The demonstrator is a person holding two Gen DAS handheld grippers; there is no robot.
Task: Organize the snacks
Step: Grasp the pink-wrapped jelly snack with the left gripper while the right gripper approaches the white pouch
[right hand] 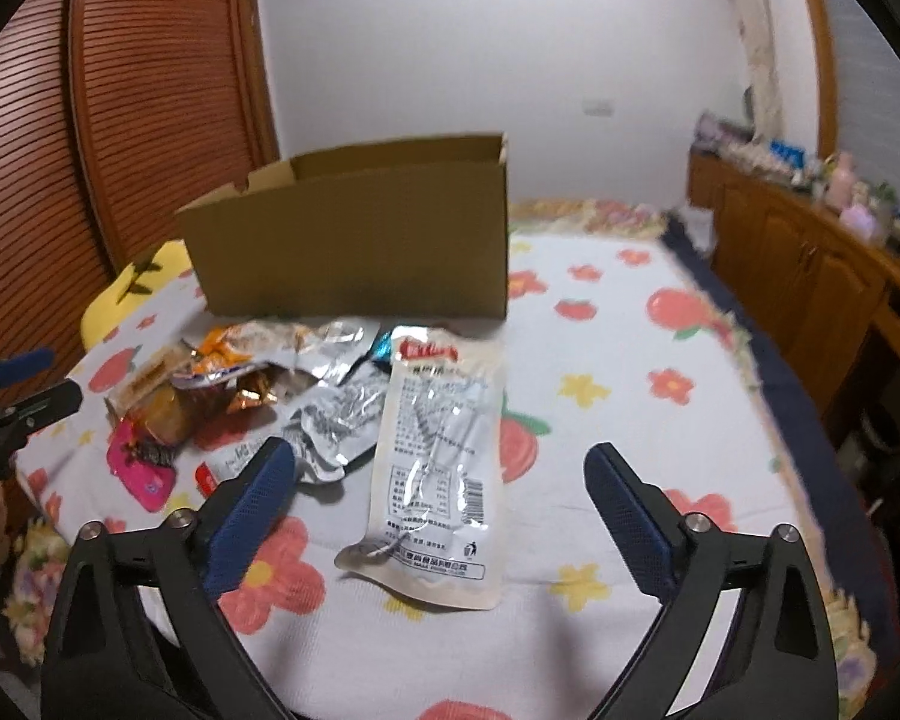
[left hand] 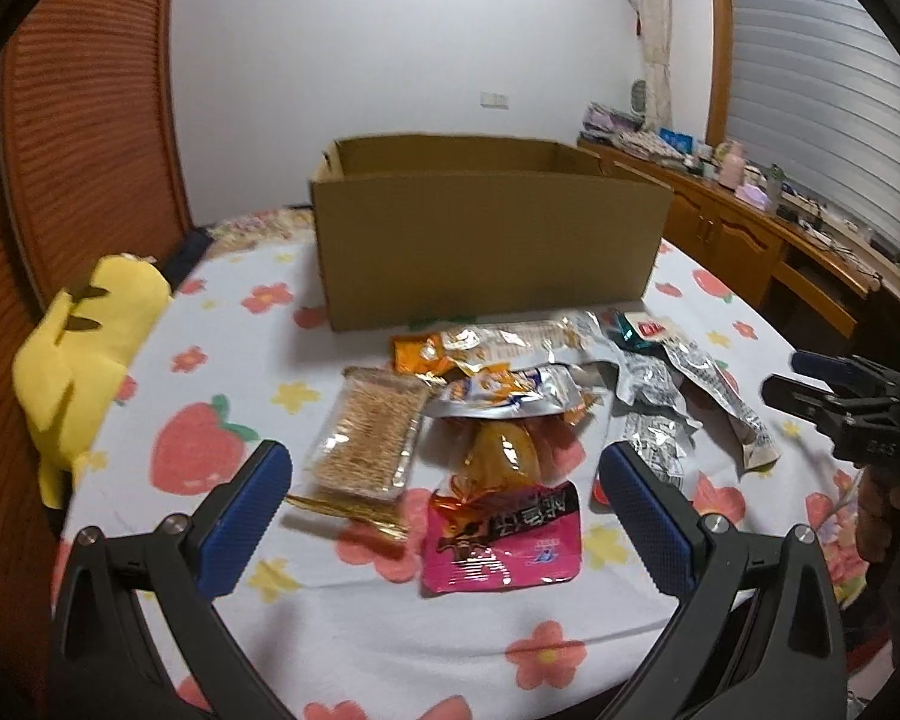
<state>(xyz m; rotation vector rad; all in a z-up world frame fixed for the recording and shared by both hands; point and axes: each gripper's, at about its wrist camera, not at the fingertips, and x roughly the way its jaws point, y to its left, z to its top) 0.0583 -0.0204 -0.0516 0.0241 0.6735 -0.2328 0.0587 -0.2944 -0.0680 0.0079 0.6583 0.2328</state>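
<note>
Both tools hang above a bed covered by a white bedsheet (left hand: 390,618) printed with pink flowers, yellow flowers and strawberries. The left gripper (left hand: 444,510) has its jaws spread wide, holding nothing; below the gap lies a pink snack packet (left hand: 504,546) with an amber-wrapped item just behind it. The right gripper (right hand: 441,507) also has its jaws spread and holds nothing; a white pouch (right hand: 438,462) with black print and a red label lies flat between its fingers.

The snack pile (left hand: 540,384) sits mid-bed: a clear pack of pale sticks (left hand: 369,429), orange wrappers and crumpled silver foil bags, overlapping one another. Directly behind the pile stands an open cardboard box (left hand: 486,240).

A yellow plush toy (left hand: 84,354) lies at the left edge. Beyond are slatted wooden doors (left hand: 90,120), a white wall and a cluttered wooden cabinet (left hand: 732,228).
</note>
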